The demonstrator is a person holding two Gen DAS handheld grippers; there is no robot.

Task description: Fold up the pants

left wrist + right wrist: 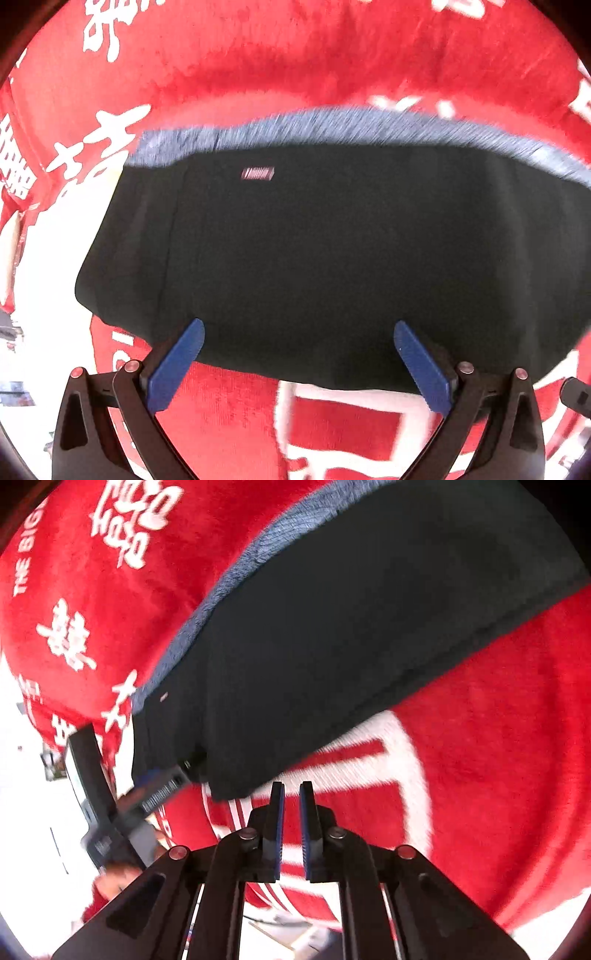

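Note:
The black pants (314,251) lie folded into a flat rectangle on a red blanket (258,66), with a grey-blue waistband (351,125) along the far edge and a small label (257,172). My left gripper (298,343) is open, its blue fingers (177,365) spread wide over the near edge of the pants, holding nothing. In the right wrist view the pants (332,646) run up to the right. My right gripper (291,801) has its fingers nearly together with a narrow gap, empty, just off the near corner of the pants. The left gripper (147,794) shows at that view's left.
The red blanket (498,738) with white characters and large white blocks covers the surface. Its edge falls away at the left in both views, with bright white floor (22,812) beyond.

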